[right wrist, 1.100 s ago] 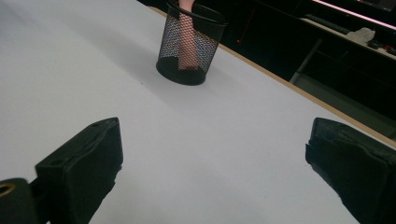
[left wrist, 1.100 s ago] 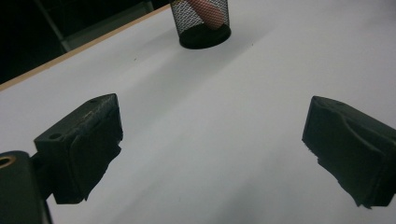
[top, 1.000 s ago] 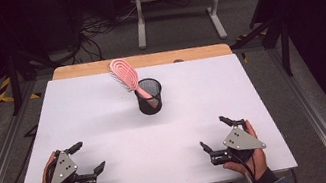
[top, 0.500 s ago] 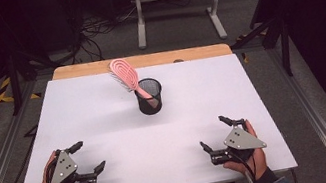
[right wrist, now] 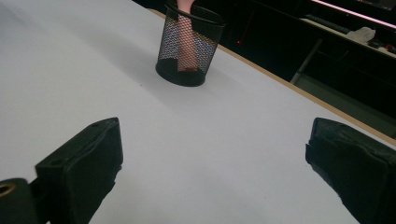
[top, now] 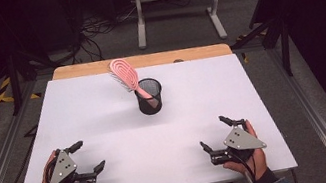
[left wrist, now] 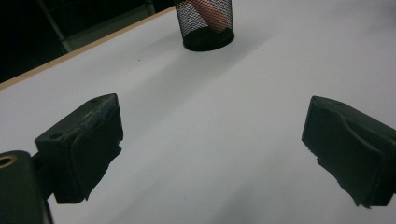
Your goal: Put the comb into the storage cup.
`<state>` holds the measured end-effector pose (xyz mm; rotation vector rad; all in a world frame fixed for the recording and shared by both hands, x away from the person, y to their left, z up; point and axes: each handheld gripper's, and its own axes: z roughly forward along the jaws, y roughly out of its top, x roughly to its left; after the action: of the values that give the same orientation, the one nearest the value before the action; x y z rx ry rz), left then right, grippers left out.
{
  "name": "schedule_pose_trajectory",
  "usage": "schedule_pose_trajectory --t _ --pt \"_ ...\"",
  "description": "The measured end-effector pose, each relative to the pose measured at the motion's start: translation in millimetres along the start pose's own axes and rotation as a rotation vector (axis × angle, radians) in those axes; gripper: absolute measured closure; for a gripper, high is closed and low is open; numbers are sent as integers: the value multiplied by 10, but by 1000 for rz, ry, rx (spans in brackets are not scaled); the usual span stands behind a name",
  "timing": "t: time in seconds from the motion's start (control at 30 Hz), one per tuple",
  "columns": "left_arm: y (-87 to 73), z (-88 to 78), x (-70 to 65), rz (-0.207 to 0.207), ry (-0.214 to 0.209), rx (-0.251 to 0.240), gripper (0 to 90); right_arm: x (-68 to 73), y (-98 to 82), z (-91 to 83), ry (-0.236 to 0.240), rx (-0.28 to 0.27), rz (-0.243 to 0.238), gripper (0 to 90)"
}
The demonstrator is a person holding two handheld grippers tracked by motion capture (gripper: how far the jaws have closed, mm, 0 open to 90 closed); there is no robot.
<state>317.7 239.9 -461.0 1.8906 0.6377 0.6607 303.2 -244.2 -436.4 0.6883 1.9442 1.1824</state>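
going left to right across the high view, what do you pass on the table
left claw → pink hairbrush, leaning out of the black mesh cup → right claw

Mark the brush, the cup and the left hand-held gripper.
brush [top: 125,74], high view, on the pink head.
cup [right wrist: 188,50], right gripper view, on the black mesh wall.
left hand-held gripper [top: 86,156], high view, midway between its fingertips.
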Motion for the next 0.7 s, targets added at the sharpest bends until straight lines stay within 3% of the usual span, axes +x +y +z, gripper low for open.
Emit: schedule_pose_trajectory --t 0.7 --pt "-3 0 20 -4 -2 4 65 -9 -1 -2 2 -2 -1 42"
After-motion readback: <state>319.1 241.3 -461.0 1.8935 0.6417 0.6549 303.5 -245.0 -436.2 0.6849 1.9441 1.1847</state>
